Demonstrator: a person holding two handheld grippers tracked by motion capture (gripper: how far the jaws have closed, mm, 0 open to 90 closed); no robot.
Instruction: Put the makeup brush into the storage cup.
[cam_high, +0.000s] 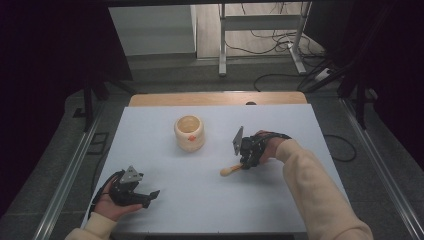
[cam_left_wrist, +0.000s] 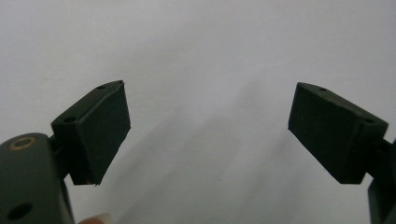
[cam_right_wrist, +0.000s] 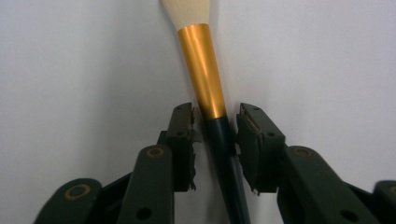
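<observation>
Right gripper (cam_right_wrist: 215, 128) straddles brush (cam_right_wrist: 205, 79) — jaws not quite touching.

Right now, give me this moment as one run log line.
right gripper: jaws around brush handle, on table | left gripper: open | cup: upright

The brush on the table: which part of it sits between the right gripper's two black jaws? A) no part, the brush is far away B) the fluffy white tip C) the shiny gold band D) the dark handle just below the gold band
D: in the right gripper view, the right gripper has a jaw on either side of the brush at its dark handle, just below the gold band.
</observation>
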